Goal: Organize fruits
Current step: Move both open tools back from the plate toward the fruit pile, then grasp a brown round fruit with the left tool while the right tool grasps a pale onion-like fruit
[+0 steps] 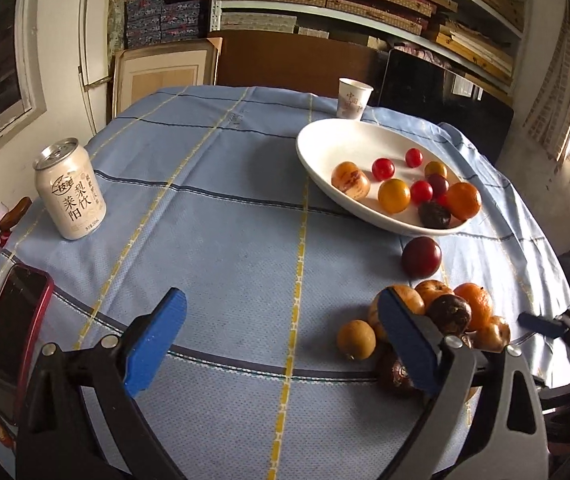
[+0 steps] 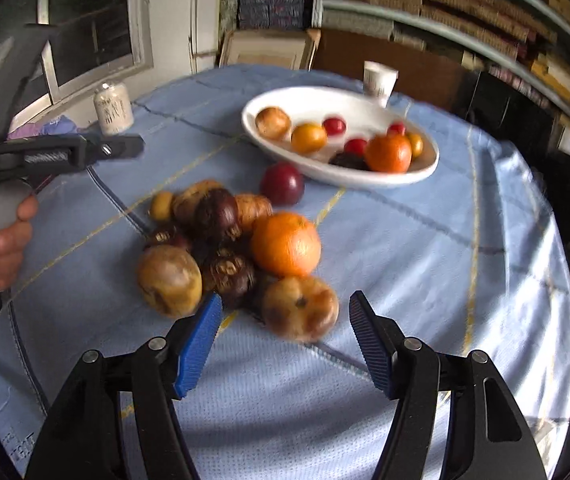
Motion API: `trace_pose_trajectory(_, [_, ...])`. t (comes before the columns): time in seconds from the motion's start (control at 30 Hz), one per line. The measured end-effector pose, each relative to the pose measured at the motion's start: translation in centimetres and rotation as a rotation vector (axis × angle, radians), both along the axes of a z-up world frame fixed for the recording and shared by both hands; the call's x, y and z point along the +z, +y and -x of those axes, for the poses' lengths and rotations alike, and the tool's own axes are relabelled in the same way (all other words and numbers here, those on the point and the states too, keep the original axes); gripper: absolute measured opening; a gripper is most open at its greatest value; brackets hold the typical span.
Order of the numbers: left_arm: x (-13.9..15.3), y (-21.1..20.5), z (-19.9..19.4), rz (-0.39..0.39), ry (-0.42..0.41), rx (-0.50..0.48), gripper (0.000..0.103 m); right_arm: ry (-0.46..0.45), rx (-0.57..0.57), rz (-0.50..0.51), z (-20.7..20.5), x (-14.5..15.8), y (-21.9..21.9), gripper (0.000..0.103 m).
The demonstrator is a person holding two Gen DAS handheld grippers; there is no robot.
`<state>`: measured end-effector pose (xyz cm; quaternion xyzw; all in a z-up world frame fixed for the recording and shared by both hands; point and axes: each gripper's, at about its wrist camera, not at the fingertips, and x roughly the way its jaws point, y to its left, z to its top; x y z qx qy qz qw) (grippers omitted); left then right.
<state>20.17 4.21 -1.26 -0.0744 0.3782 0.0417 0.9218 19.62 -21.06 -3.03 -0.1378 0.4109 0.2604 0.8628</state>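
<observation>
Left hand-held gripper (image 1: pixel 281 340) gapes; can (image 1: pixel 70 189) reads "莱阳梨饮".

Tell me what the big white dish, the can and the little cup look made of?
The dish looks like glazed ceramic, though plastic is possible: smooth, glossy white. The can looks like aluminium: silvery pull-tab top, printed sides. The cup looks like thin matte paper with a rolled rim.

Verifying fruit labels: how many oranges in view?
2. The bowl orange sits at the right end of the white bowl; the pile orange lies in the loose fruit pile. Others may be hidden underneath.
</observation>
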Motion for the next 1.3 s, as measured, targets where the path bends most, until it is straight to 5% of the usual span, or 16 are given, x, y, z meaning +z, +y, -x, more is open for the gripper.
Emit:
trace_pose_trajectory(0.43, [0.3,-0.8,0.6,-0.005,-0.014,-0.030,0.094,0.088,-0.079,0.036,-2.4,-2.6,0.3,0.066])
trace_pose_trajectory(0.57, [0.2,-1.0,0.6,-0.010,-0.011,-0.032,0.094,0.069,-0.053,0.027,-2.1,-2.5,0.9,0.045])
trace_pose_trajectory(0.8, [0.0,-1.2,0.8,0.012,-0.005,-0.056,0.094,0.072,-0.058,0.003,-1.6,-1.5,0.1,0.043])
trace_pose_trajectory(0.93, [0.2,-3.9,1.9,-0.034,-0.029,-0.206,0.094,0.070,-0.110,-0.092,-2.2,-0.3,-1.6,0.043])
trace_pose_trajectory(1.07, [-0.3,-8.6,4.2,-0.151,-0.066,-0.456,0.086,0.118,-0.147,-0.156,-3.0,-0.1,-2.7,0.043])
trace_pose_trajectory(1.17, [-1.2,-11.0,5.1,-0.213,-0.057,-0.552,0.074,0.127,-0.161,-0.152,-3.2,-0.3,-2.8,0.043])
trace_pose_trajectory(1.3, [-1.8,-11.4,4.4,-0.186,-0.011,-0.585,0.060,0.128,-0.153,-0.143,-3.1,-0.3,-2.5,0.043])
